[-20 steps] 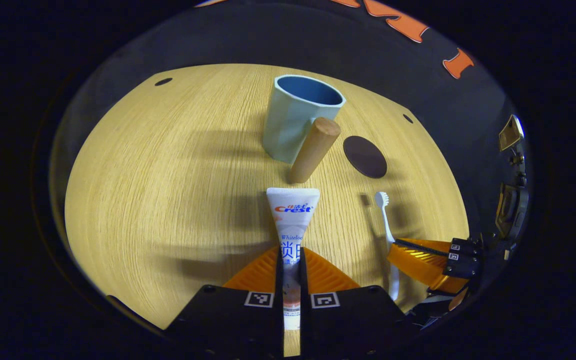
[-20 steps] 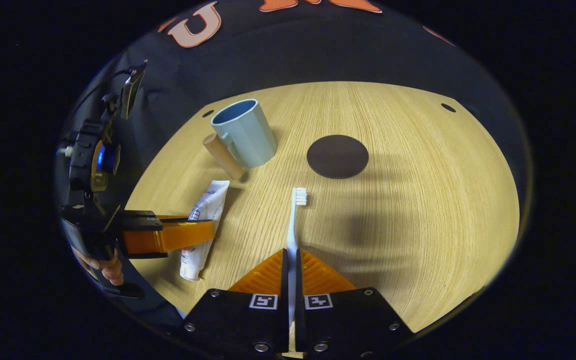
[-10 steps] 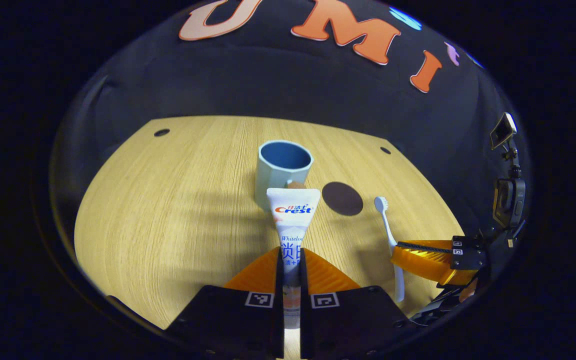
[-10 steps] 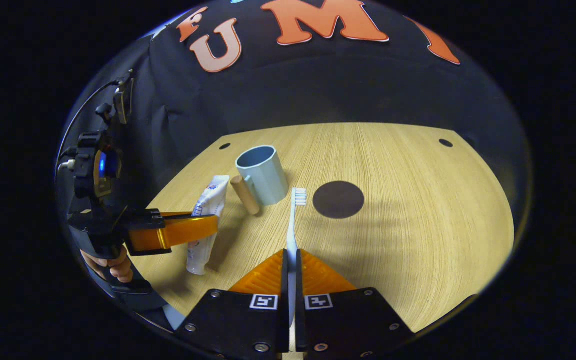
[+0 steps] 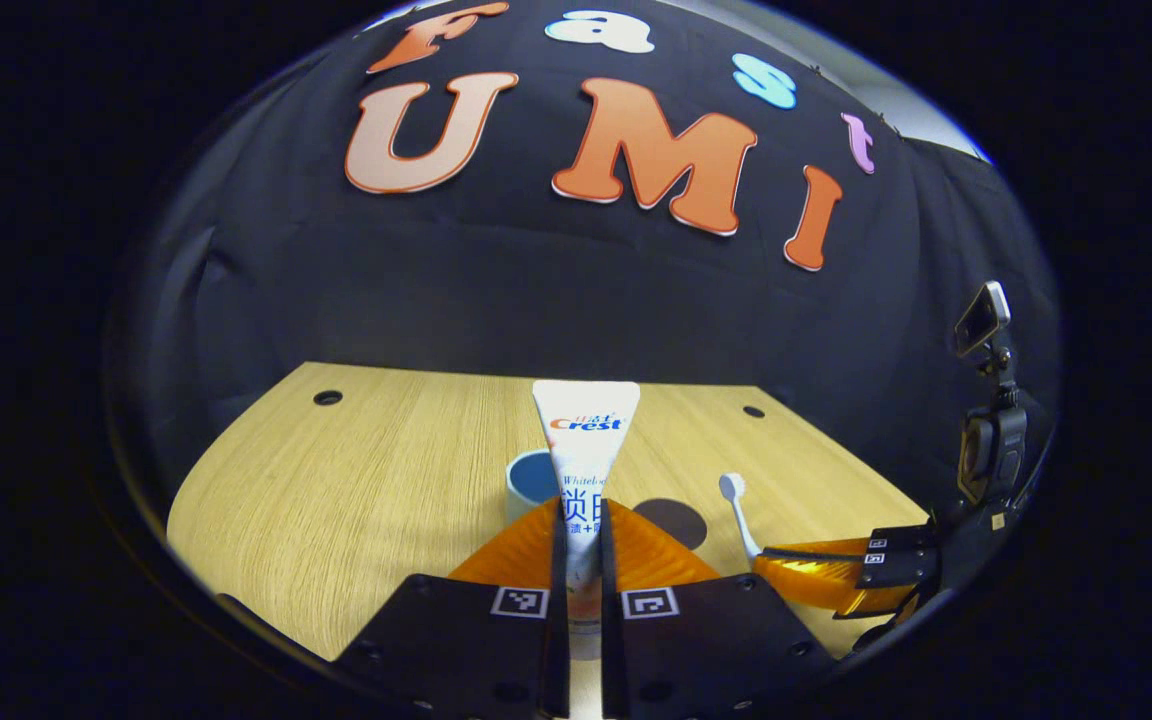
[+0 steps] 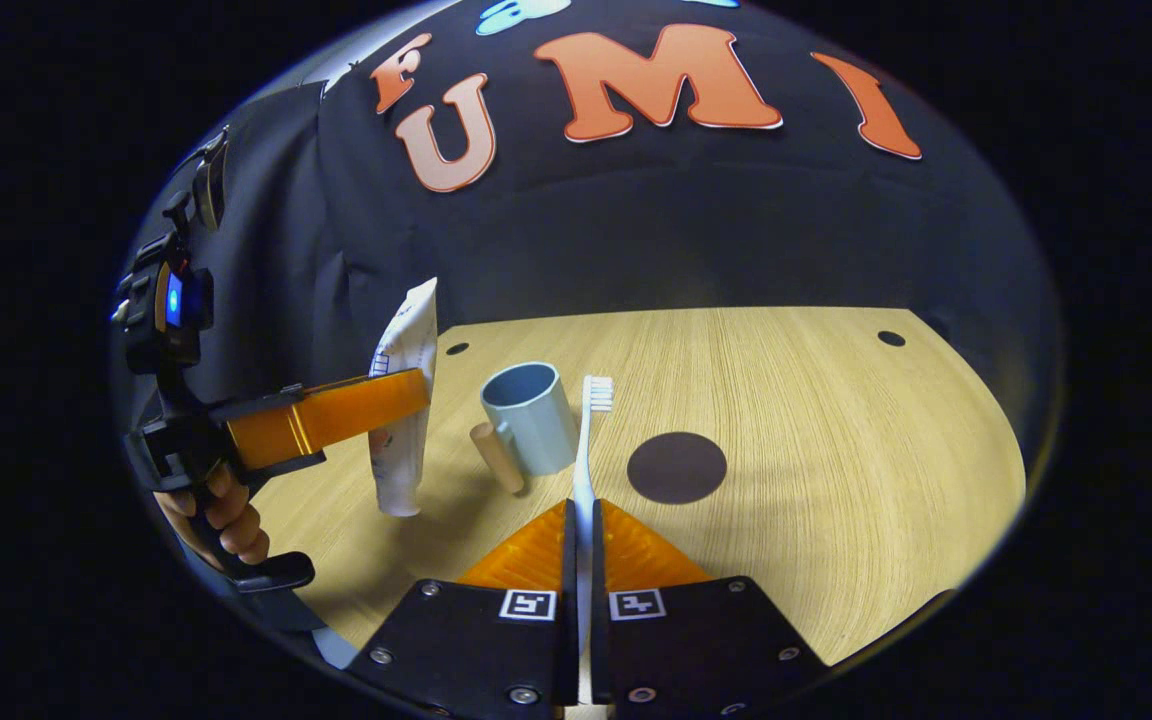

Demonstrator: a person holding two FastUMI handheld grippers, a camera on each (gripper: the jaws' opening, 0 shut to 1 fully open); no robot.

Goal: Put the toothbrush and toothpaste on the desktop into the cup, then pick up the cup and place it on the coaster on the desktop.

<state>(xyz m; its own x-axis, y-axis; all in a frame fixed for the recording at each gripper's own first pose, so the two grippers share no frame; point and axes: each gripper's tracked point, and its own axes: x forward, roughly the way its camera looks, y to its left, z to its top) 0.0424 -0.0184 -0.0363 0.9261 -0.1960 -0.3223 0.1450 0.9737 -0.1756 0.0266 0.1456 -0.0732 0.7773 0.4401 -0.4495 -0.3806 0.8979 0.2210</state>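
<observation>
Pale-blue cup [image 6: 528, 418]: stands upright on the wooden table [image 6: 816, 420], mouth open upward, its wooden handle [image 6: 496, 457] towards the left tongs.
Left tongs [image 6: 414, 392]: clenched on the toothpaste [image 6: 403, 400], which hangs clear of the table, long axis near vertical, cap end down.
Right tongs [image 6: 582, 520]: clenched on the toothbrush [image 6: 588, 450] by the handle, long axis pointing forward, bristle head away from the tongs.
Coaster [image 6: 677, 467]: dark disc lying flat, bare, just right of the cup in the right gripper view.
Key relation: the cup lies ahead of both, between the two tongs; the toothpaste sits just beside the handle, and its tongs look slightly nearer.
Likely step: carrying both items towards the cup mouth.
</observation>
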